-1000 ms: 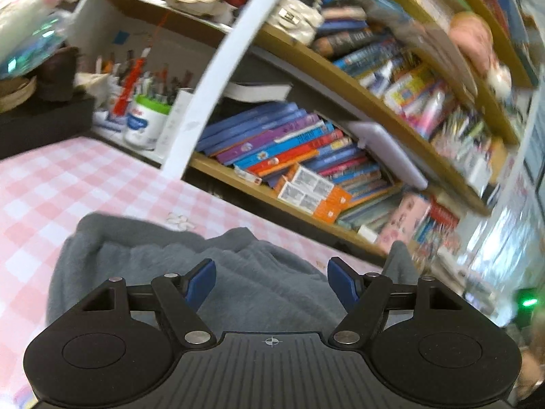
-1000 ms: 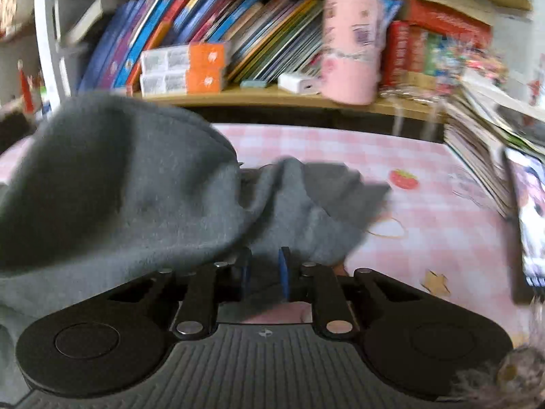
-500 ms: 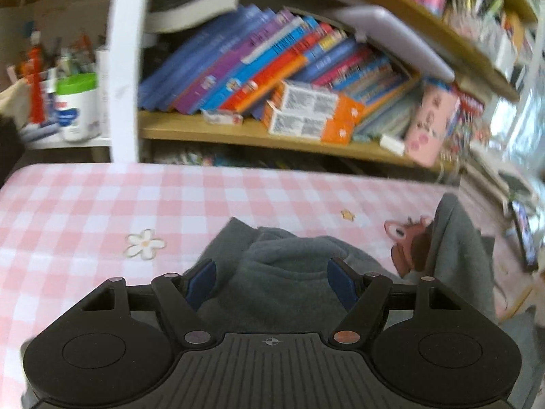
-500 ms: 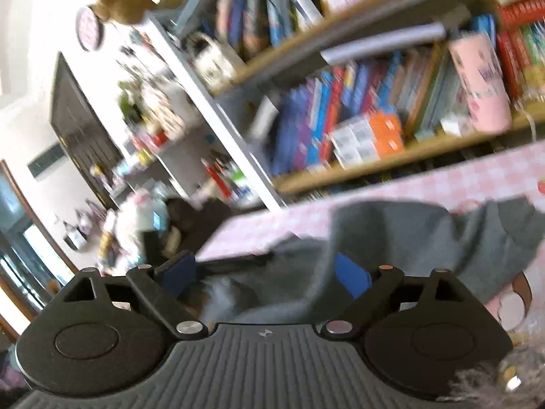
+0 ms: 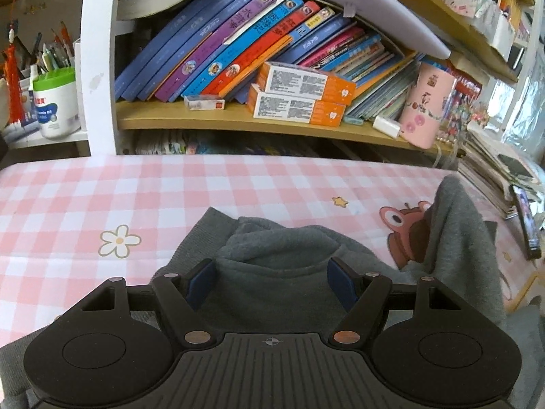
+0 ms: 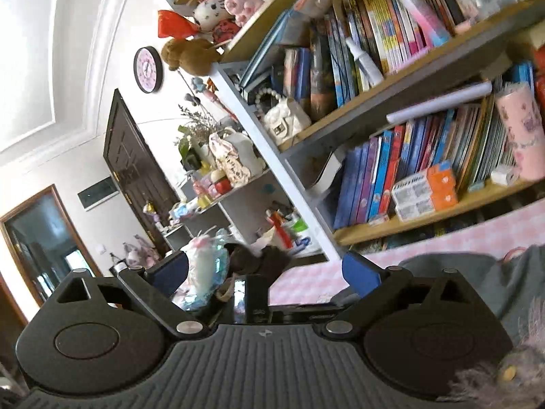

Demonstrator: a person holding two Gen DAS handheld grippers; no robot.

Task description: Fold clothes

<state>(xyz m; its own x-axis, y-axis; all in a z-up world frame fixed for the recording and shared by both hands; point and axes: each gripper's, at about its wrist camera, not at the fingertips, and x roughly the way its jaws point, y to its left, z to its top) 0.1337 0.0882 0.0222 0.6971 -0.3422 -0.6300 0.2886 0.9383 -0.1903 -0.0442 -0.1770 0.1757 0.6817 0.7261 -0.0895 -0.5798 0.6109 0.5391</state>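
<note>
A grey fleece garment [image 5: 279,248] lies rumpled on the pink checked tablecloth [image 5: 102,197], with one part sticking up at the right [image 5: 453,211]. My left gripper [image 5: 270,281] hangs over its near part, tilted down, blue pads wide apart and pressing on nothing. In the right wrist view, my right gripper [image 6: 265,269] points level at the shelves; its jaws are opening wide with nothing between them. The garment [image 6: 504,279] shows only low at the right of that view.
A bookshelf [image 5: 238,122] full of books and boxes stands along the table's far edge, with a pink cup [image 5: 425,109] on it. A stack of magazines [image 5: 490,167] and a phone [image 5: 526,220] lie at the right edge. A white tub [image 5: 54,102] stands far left.
The right gripper let go of the grey garment, opened wide, rose and swung up towards the shelves. The left gripper swung round to face the bookshelf, its opening unchanged.
</note>
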